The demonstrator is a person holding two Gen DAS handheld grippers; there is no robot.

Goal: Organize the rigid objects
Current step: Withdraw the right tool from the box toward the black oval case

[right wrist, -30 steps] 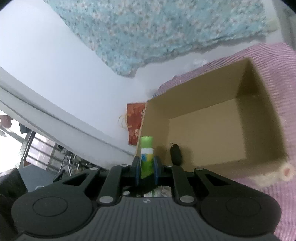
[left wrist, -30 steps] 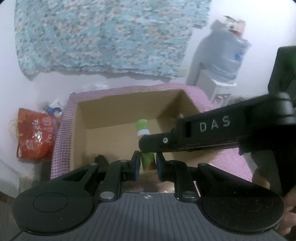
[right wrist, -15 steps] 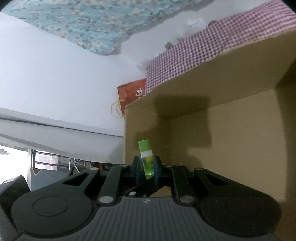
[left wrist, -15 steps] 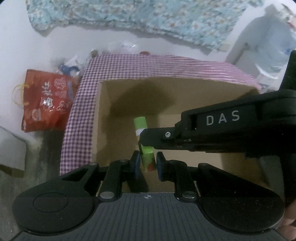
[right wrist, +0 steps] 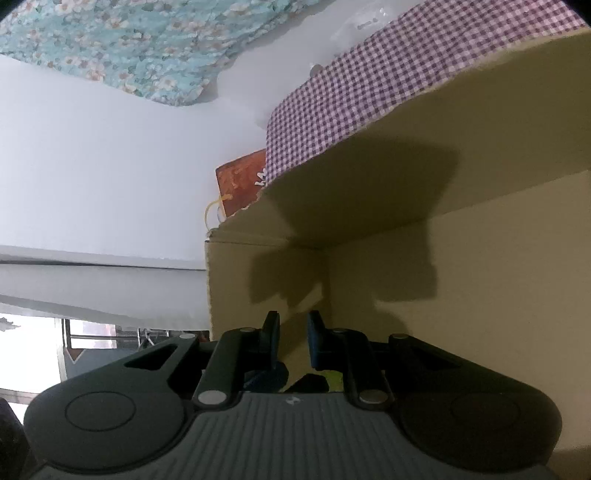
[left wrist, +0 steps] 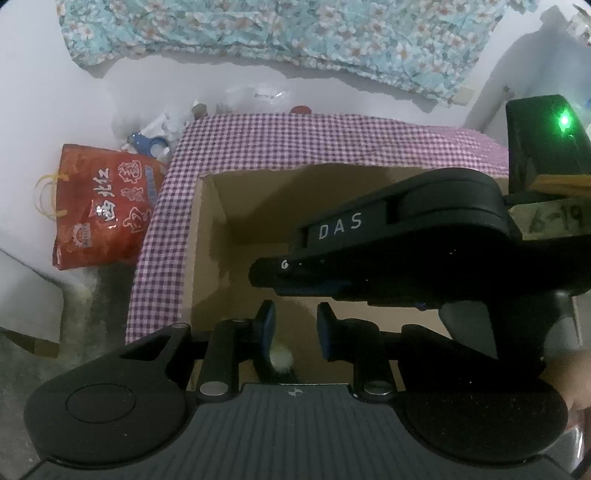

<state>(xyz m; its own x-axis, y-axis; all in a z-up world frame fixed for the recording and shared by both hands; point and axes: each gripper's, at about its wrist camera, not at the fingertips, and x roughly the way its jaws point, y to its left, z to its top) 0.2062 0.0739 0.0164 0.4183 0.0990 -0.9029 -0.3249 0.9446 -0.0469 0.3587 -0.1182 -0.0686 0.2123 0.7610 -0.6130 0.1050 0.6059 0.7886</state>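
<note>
Left wrist view: left gripper (left wrist: 293, 325) jaws opening, nothing between. Right gripper (right wrist: 291, 332) slightly parted, empty. Green tube (right wrist: 334, 376) only a sliver beneath it, apparently loose in cardboard box (left wrist: 207, 258). Risk: both grippers crowded inside box, liable to knock together or catch a wall on withdrawal. Beyond: purple checked cloth (left wrist: 295, 140), red bag (left wrist: 99, 206) on floor at left, floral fabric (left wrist: 295, 33) on white wall.
</note>
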